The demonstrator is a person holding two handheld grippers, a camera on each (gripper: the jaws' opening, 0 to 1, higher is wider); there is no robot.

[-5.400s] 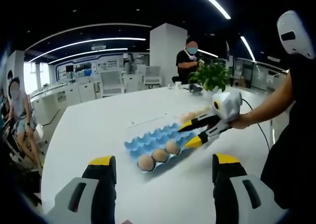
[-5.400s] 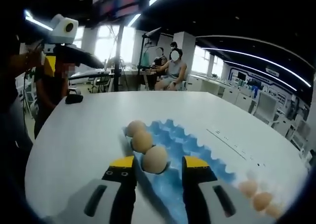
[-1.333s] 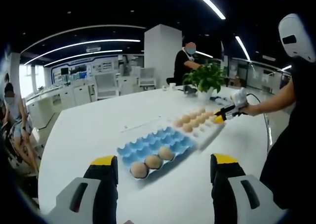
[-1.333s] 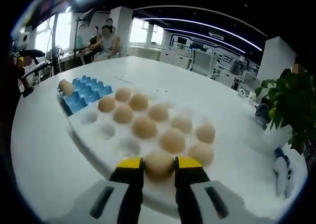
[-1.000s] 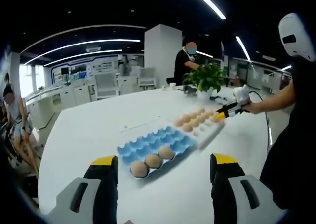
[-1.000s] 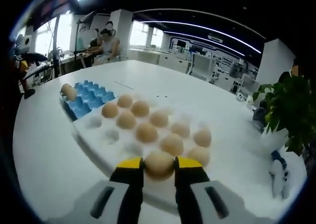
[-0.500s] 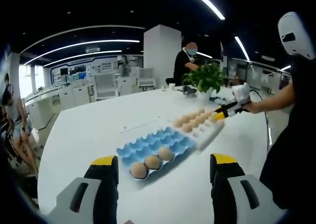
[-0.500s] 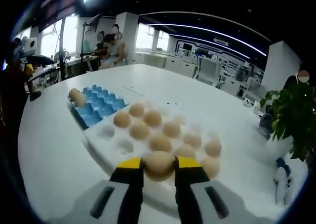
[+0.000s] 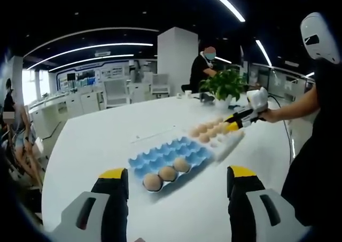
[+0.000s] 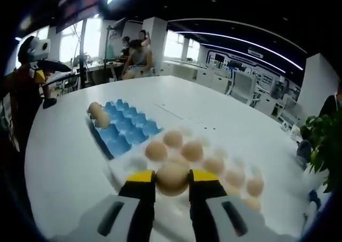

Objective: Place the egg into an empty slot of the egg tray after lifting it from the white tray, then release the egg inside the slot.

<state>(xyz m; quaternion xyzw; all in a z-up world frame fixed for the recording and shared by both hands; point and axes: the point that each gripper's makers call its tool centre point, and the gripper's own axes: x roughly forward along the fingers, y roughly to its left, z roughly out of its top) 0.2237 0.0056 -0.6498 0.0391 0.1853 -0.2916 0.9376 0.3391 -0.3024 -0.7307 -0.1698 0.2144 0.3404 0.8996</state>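
With the right gripper (image 10: 171, 179) clamped on the egg (image 10: 172, 178), we carry it level to an empty slot of the blue tray (image 10: 124, 129), clear of the white tray (image 10: 235, 162). The left gripper (image 9: 173, 186) idles, jaws apart.

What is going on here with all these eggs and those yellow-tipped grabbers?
A person is moving eggs from a white tray into a blue egg tray on a white table, using a hand-held gripper in each hand. The right gripper is shut on one egg, held above the white tray. The blue tray already holds three eggs in a row at one end. The left gripper is open and holds nothing.
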